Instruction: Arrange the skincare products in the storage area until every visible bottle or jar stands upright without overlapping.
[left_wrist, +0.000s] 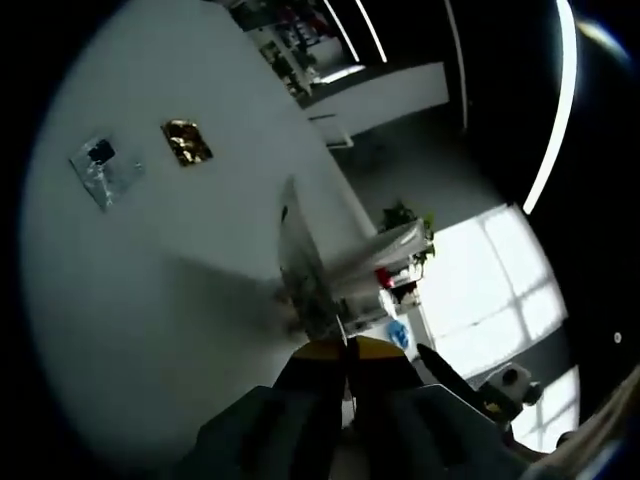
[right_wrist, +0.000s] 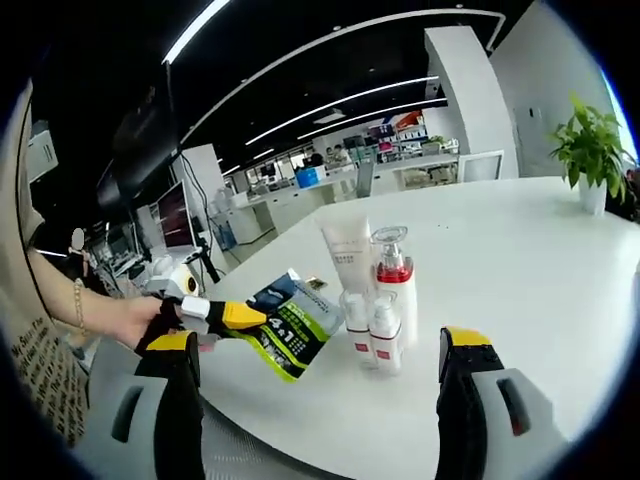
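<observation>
The right gripper (right_wrist: 325, 375) hangs released, its two yellow-tipped jaws spread wide apart low over the near edge of the white table (right_wrist: 520, 260). Just beyond them, between the jaws, two small white bottles (right_wrist: 372, 330) with red bands stand upright side by side, touching. Directly behind them a pump bottle (right_wrist: 393, 265) with a clear cap and red collar stands upright, and a white tube (right_wrist: 347, 255) stands beside it. To the left, the left gripper (right_wrist: 235, 318), held in a person's hand (right_wrist: 130, 318), is clenched on the edge of a green and blue sachet (right_wrist: 292, 325), which is lifted at a tilt beside the bottles. In the left gripper view, its jaws (left_wrist: 349, 350) pinch that sachet (left_wrist: 300, 265) edge-on. Farther off on the table lie a silver packet (left_wrist: 103, 168) and a gold packet (left_wrist: 186, 141), apart. A potted plant (right_wrist: 590, 150) stands at the far edge.
</observation>
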